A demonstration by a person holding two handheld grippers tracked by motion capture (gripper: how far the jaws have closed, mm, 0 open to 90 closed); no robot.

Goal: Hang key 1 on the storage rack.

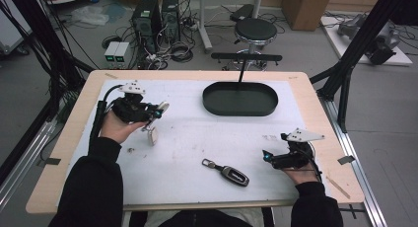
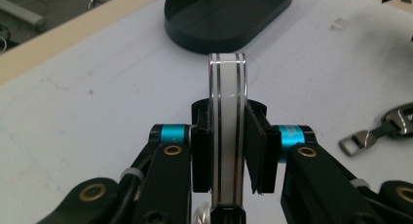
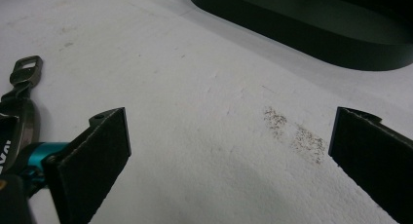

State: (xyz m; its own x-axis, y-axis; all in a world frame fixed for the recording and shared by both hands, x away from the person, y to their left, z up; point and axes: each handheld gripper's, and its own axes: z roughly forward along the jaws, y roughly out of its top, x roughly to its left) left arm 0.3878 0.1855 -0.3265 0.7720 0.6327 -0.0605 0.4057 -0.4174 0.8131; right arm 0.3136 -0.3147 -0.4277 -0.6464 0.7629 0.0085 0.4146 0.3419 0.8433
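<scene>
My left gripper (image 2: 227, 156) is shut on a flat white fob (image 2: 227, 131) with two dark lines along its edge, held upright and edge-on above the white mat. In the high view this left gripper (image 1: 158, 111) is at the mat's left. A pale piece (image 1: 153, 135) shows just under it; I cannot tell whether it hangs from the fob or lies on the mat. A black car key (image 1: 231, 173) with a metal clip lies near the front centre. My right gripper (image 1: 266, 155) rests right of the key, jaws open and empty (image 3: 229, 151). The key's clip (image 3: 22, 70) is at the left of that view.
A black oval tray (image 1: 240, 108) sits at the back centre of the mat, also visible ahead of each gripper (image 2: 229, 19) (image 3: 311, 34). A small bit (image 1: 131, 149) lies near the left forearm. Dark smudges (image 3: 292, 131) mark the mat. A stool and computers stand beyond the table.
</scene>
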